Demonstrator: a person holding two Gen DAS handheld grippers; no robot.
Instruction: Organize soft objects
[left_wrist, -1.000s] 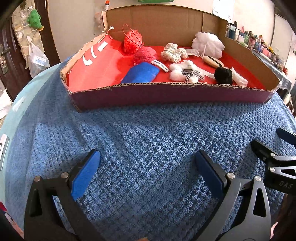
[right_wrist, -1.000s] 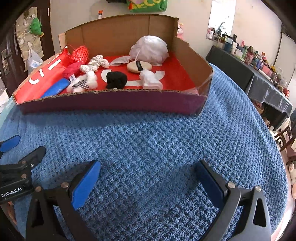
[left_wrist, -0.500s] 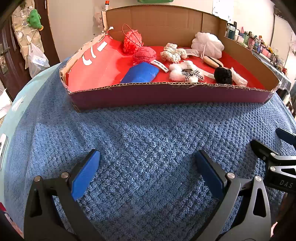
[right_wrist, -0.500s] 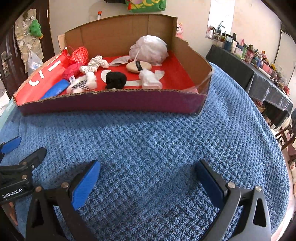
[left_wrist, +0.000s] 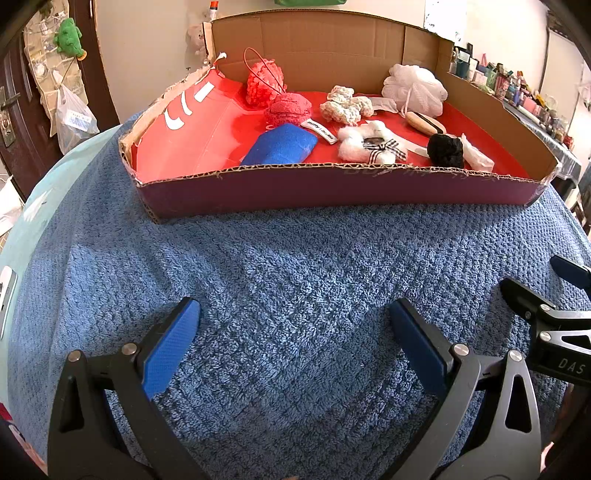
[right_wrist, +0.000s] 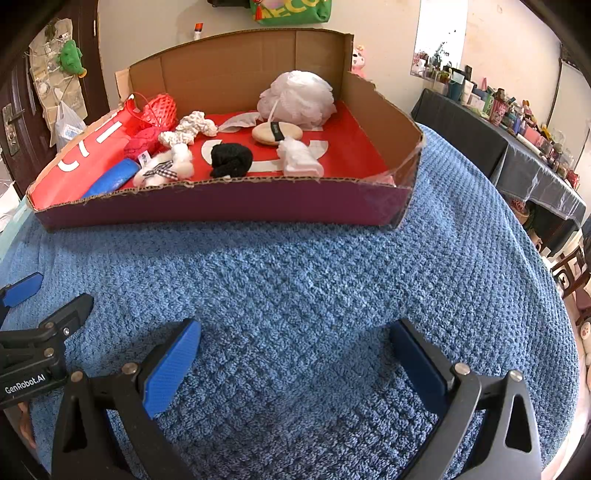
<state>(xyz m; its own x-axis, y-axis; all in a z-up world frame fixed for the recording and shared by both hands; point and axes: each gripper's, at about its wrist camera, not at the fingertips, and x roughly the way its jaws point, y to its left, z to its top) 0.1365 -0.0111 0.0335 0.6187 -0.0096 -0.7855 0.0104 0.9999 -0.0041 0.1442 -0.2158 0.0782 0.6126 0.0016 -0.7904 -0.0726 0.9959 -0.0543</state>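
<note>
Grippers: left gripper (left_wrist: 293, 325) and right gripper (right_wrist: 293, 345) both spread wide, nothing held, low in frame over blue towel (left_wrist: 295, 266).
Likely reason: resting clear between picks.
Soft objects: white bath pouf (right_wrist: 297, 98), black scrunchie (right_wrist: 231, 159), blue sponge (left_wrist: 282, 149) inside cardboard tray (left_wrist: 332, 192), upper frame, well apart from pads.

My right gripper (left_wrist: 565, 295) gets chopped off by the frame edge in the left view. The blue sponge (right_wrist: 110, 179) is half hidden behind the cardboard box (right_wrist: 221, 210) wall, and the label (left_wrist: 320, 130) text is too tiny to read.
</note>
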